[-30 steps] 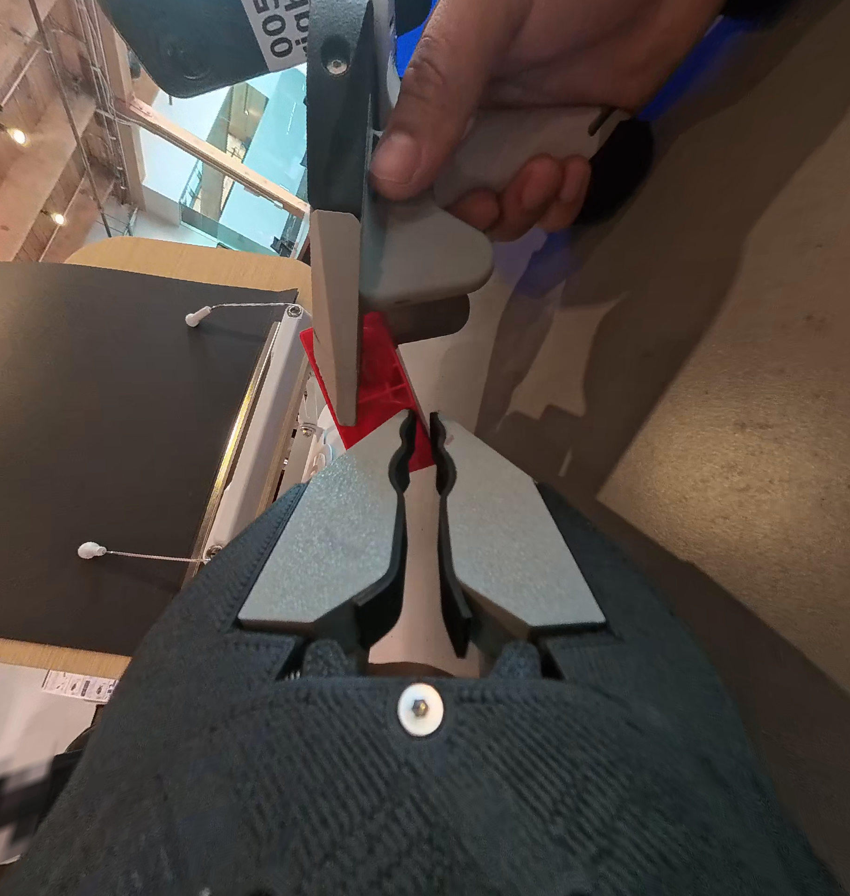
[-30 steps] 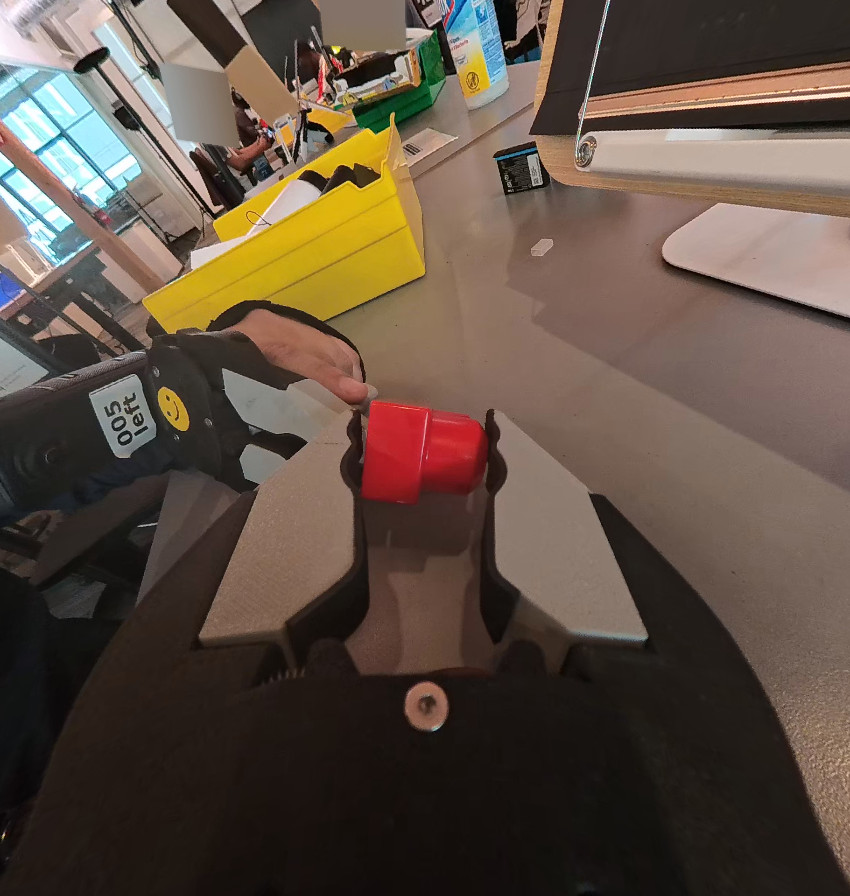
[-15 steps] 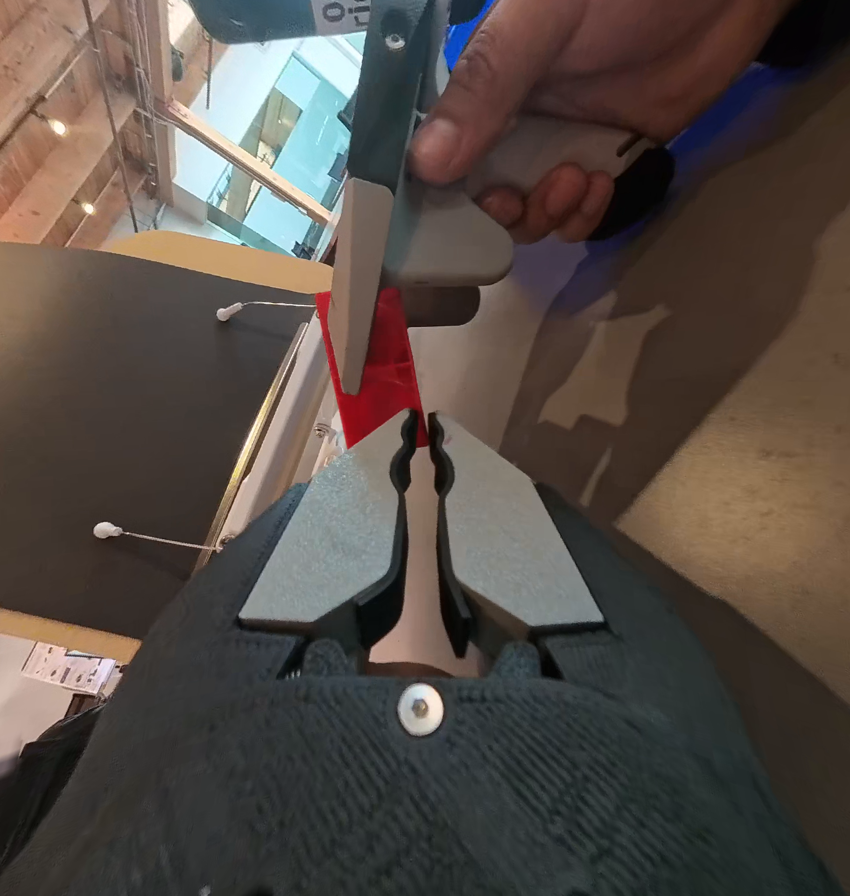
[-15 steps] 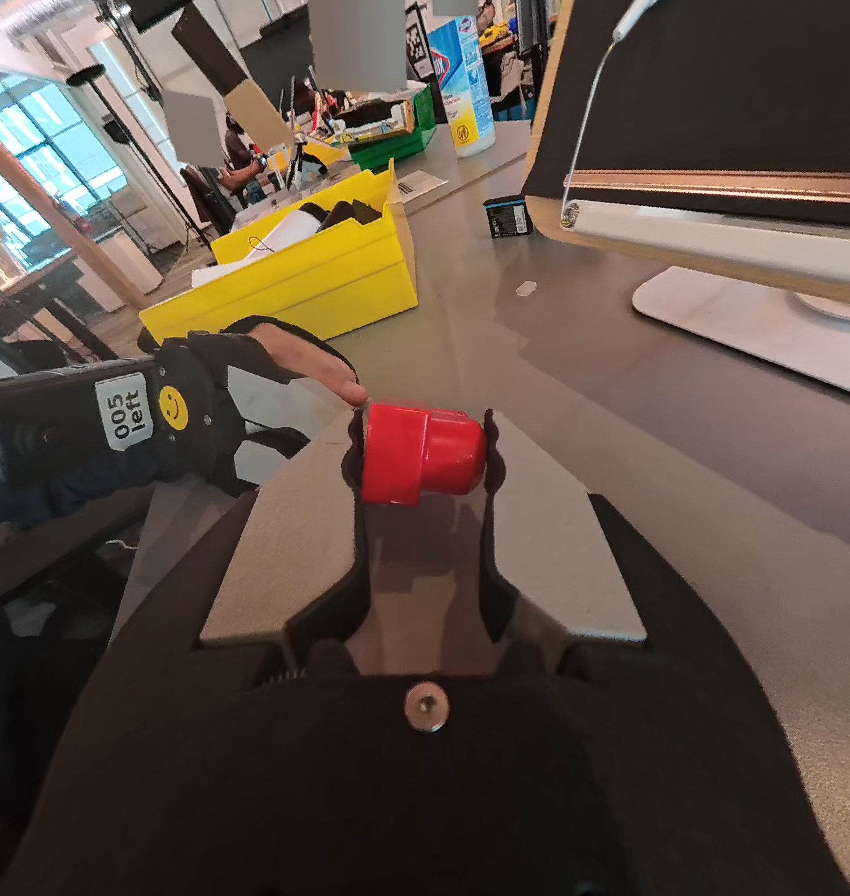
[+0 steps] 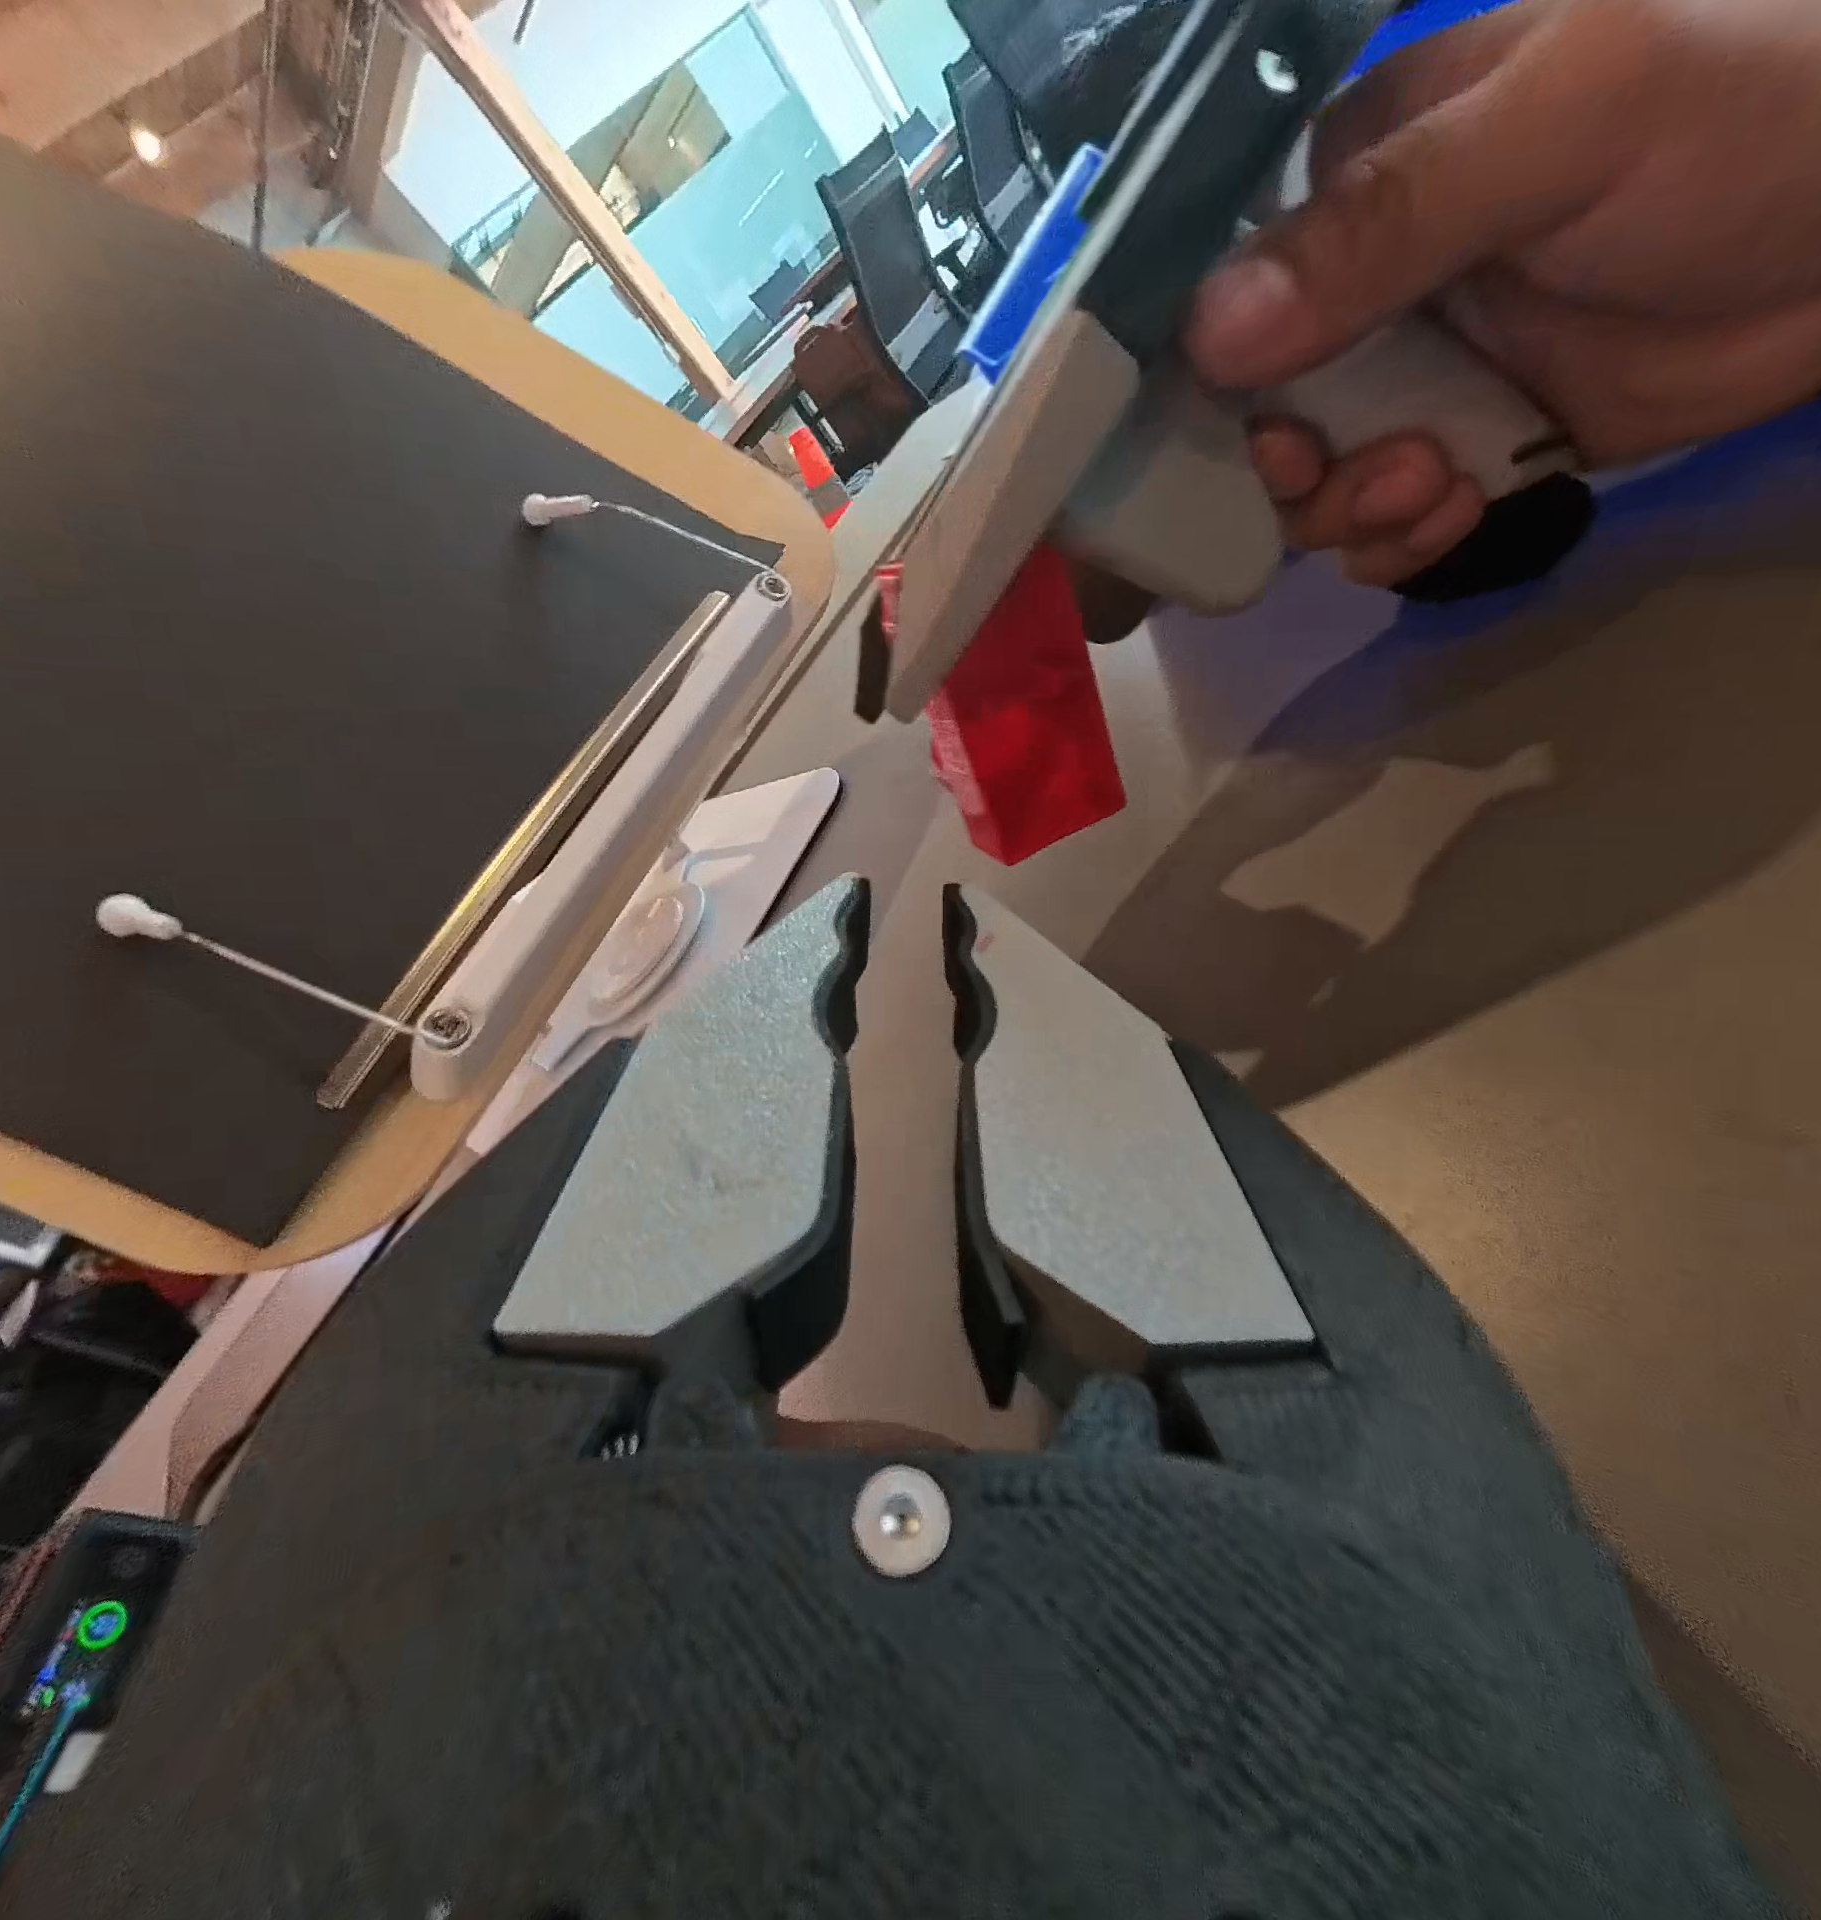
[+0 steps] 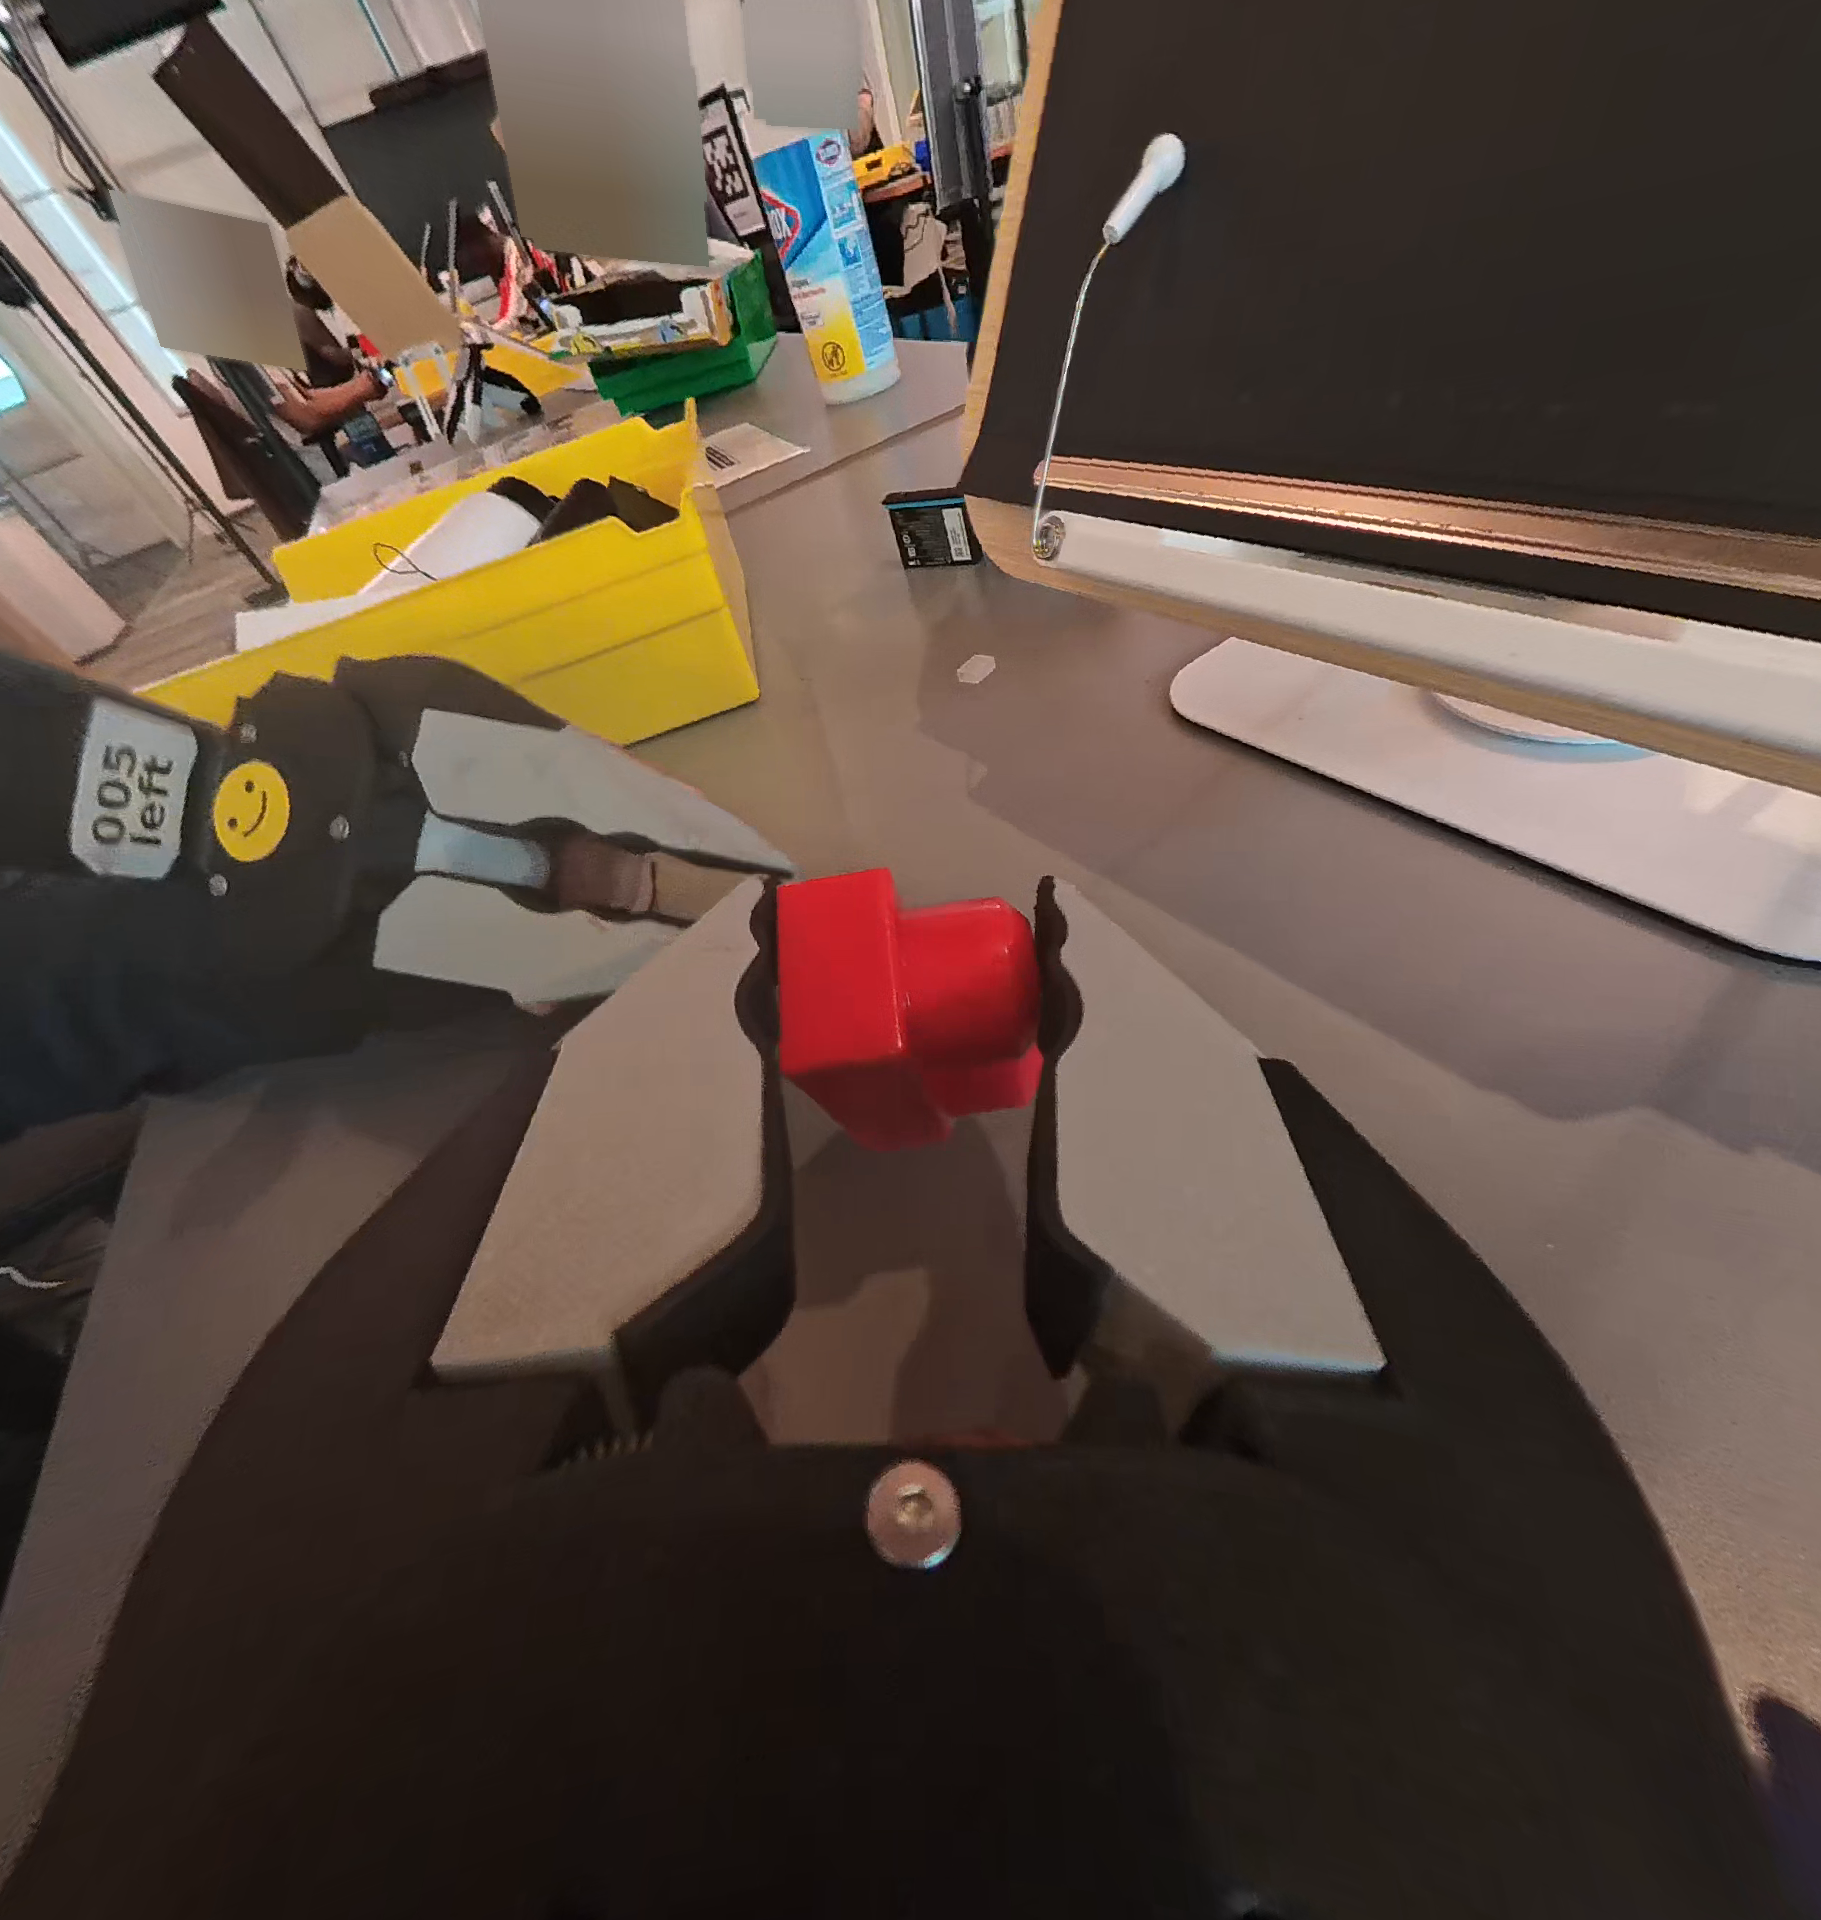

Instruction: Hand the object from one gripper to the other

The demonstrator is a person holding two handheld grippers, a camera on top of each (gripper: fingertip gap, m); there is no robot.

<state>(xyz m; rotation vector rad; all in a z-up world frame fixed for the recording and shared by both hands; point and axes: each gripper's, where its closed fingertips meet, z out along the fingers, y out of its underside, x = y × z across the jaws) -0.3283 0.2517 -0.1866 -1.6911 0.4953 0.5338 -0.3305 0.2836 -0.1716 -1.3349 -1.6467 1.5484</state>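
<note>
Right wrist view: right claw (image 6: 906,977) pinches a glossy red stepped block (image 6: 901,1003); left claw (image 5: 904,940) slightly spread, empty.

Left tongs (image 5: 904,935) with black textured housing, flat grey finger plates, wavy black inner edges, one silver screw, right tongs (image 6: 901,971) built alike, white label and yellow smiley sticker (image 6: 250,811) on the left housing

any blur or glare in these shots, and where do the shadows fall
Left wrist view: the hand and right gripper look motion-smeared, with shadows across the grey table. Right wrist view: the red block is sharp, the left gripper soft, and the tabletop shows dull reflections.
</note>
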